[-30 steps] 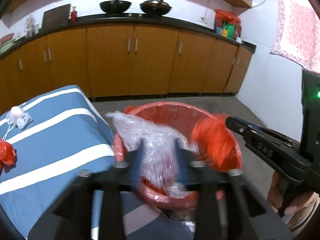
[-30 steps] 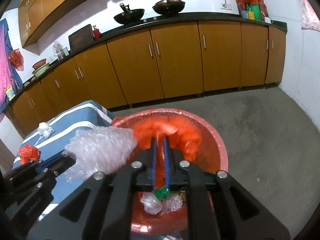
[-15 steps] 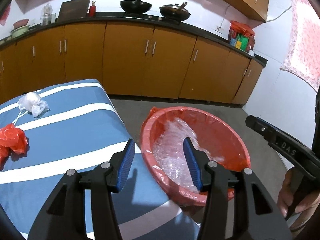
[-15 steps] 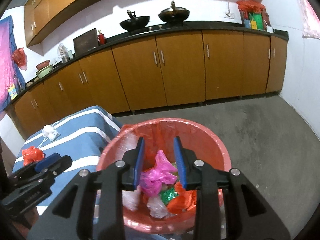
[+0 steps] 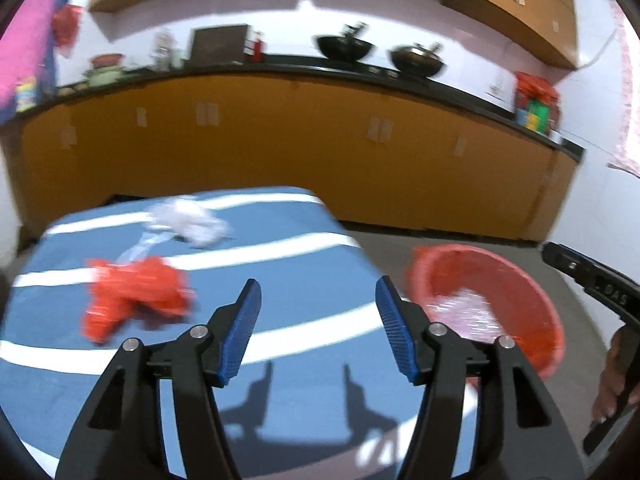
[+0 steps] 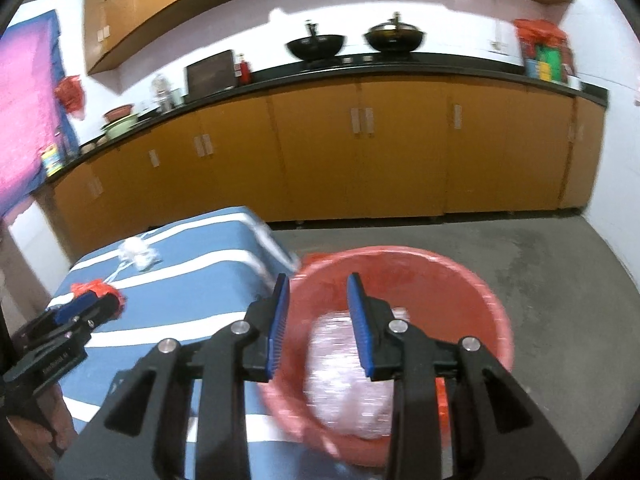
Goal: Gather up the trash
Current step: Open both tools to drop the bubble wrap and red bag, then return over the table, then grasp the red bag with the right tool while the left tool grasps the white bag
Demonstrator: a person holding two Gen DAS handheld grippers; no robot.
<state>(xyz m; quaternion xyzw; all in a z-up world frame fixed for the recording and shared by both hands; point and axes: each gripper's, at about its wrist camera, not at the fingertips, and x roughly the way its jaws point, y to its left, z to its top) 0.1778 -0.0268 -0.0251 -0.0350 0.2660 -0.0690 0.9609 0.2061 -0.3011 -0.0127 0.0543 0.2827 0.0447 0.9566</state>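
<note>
A red bin (image 5: 532, 300) (image 6: 472, 280) stands on the floor beside the blue striped table (image 5: 304, 252) (image 6: 192, 264). Clear bubble wrap (image 6: 348, 376) (image 5: 468, 312) lies inside it. On the table lie a crumpled red plastic bag (image 5: 136, 300) (image 6: 94, 289) and a white crumpled bag (image 5: 188, 220) (image 6: 138, 254) with a strip trailing from it. My left gripper (image 5: 318, 312) is open and empty above the table, right of the red bag; it also shows in the right wrist view (image 6: 86, 304). My right gripper (image 6: 316, 308) is open and empty above the bin's near-left rim.
Orange kitchen cabinets (image 6: 360, 152) under a black counter run along the far wall, with two woks (image 6: 316, 46) on top. Grey concrete floor (image 6: 560, 272) lies right of the bin. The right gripper's body (image 5: 600, 292) shows at the right edge of the left wrist view.
The bubble wrap and red plastic were let go into the bin. My left gripper swung left from the bin to over the table and opened wider. My right gripper opened and drew back slightly.
</note>
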